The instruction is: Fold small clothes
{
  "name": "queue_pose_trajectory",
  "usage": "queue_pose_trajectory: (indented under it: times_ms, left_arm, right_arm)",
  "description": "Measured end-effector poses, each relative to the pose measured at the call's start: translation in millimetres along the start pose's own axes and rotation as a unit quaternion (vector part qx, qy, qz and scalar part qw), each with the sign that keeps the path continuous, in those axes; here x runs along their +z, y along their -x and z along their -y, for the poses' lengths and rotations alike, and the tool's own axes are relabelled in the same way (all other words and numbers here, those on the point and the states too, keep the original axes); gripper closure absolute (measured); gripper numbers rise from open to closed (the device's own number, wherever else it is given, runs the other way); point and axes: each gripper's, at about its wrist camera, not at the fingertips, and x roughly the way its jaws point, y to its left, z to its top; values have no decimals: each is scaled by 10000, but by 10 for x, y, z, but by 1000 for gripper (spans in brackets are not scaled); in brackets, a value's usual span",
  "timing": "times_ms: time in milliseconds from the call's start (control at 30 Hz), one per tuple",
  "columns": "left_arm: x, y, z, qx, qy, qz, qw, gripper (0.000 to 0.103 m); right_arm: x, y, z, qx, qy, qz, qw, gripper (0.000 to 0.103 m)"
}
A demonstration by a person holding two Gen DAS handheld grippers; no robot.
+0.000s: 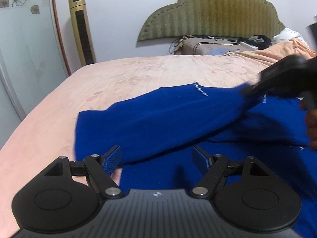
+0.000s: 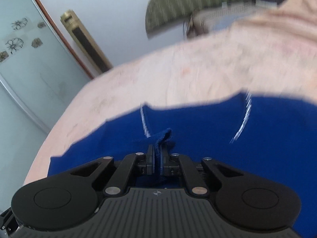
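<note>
Left tongs spread; right tongs pinching one blue garment.

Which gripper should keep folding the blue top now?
Right, probably. The right gripper is already shut on a fold of the blue top, lifting one part across. The left gripper is open, holding nothing.

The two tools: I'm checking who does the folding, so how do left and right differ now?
The left tool is open and holds nothing; the right tool is shut on a fold of the blue knit garment. The left hangs low over the garment's near edge; the right lifts its sleeve. Both are over the pink bedsheet.
</note>
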Motion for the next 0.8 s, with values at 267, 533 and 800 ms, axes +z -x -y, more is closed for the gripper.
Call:
queue_pose_trajectory:
  times_ms: [267, 533, 800]
  left_arm:
    - [-3, 16, -103, 56, 189, -39, 9998, 25]
    - [-59, 17, -102, 44, 153, -156, 9998, 25]
    - [-99, 15, -98, 59, 134, -245, 9996, 25]
  right_arm:
    - [106, 759, 353, -711, 161, 884, 9934, 95]
    - [-107, 1075, 998, -1330, -354, 845, 9869, 95]
    - [-383, 1067, 1247, -1605, -601, 635, 9832, 95]
